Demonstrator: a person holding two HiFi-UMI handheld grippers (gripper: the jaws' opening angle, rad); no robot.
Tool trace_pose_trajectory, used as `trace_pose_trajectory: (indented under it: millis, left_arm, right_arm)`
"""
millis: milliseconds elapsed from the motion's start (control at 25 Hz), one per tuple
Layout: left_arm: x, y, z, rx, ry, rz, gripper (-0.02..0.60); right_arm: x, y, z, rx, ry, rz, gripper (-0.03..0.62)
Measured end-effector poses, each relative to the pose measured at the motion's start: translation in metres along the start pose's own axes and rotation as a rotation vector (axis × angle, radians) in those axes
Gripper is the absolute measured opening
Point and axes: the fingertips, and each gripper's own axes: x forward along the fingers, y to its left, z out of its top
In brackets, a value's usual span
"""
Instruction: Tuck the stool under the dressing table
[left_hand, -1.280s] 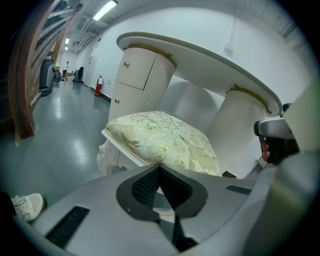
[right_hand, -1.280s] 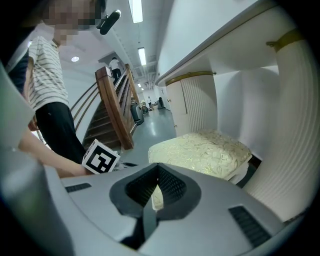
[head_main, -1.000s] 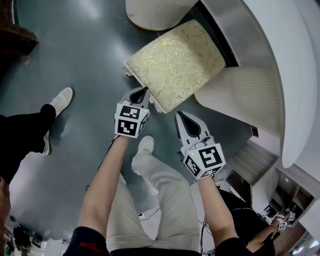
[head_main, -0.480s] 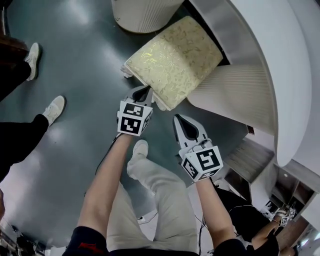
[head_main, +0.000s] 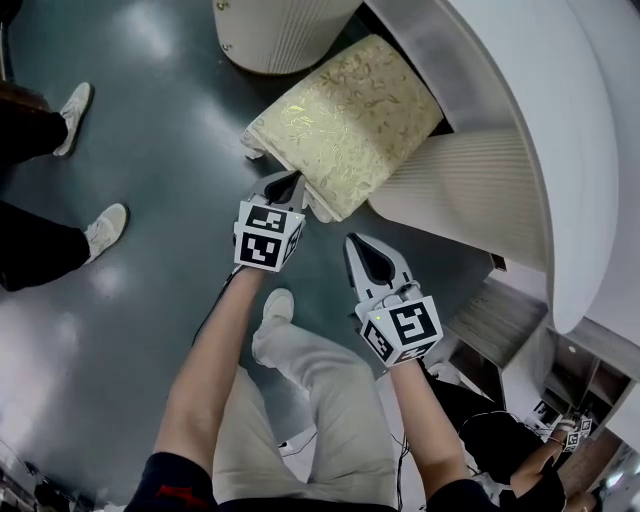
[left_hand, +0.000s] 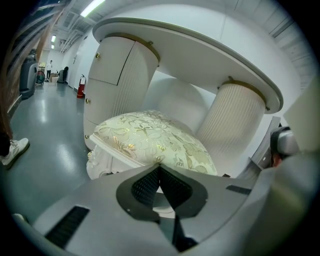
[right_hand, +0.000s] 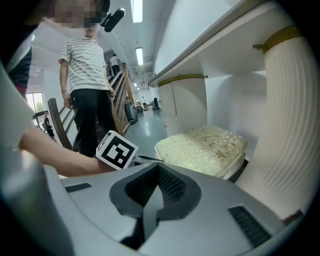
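Gold-patterned stool (head_main: 345, 125) partly under dressing table (head_main: 560, 150); best push straight w/ left gripper (head_main: 289, 184) & right gripper (head_main: 362, 250), fingers closed, empty.

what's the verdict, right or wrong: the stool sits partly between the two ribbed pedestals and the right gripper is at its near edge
Wrong on one point. The left gripper is the one at the near edge of the stool. The right gripper is apart from it, over the floor. The head view shows this; the rest stands.
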Motion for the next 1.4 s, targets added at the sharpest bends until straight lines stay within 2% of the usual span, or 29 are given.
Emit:
trace_pose_trajectory:
  millis: [320, 640, 960, 1400]
  left_arm:
    - [0.002, -0.002, -0.001, -0.004, -0.020, -0.003, 0.008]
    - [-0.006, -0.013, -0.003, 0.025, -0.027, -0.032, 0.008]
    - [0.000, -0.011, -0.006, 0.004, -0.051, -0.028, 0.008]
    - [0.007, -0.013, -0.008, 0.010, -0.075, -0.049, 0.008]
  right_arm:
    - [-0.003, 0.005, -0.011, -0.005, 0.007, -0.001, 0.006]
    - [-0.012, 0.033, -0.020, -0.033, 0.013, 0.001, 0.006]
    - [-0.014, 0.025, -0.032, -0.046, 0.025, -0.012, 0.006]
    - [-0.008, 0.040, -0.044, -0.080, 0.026, -0.011, 0.006]
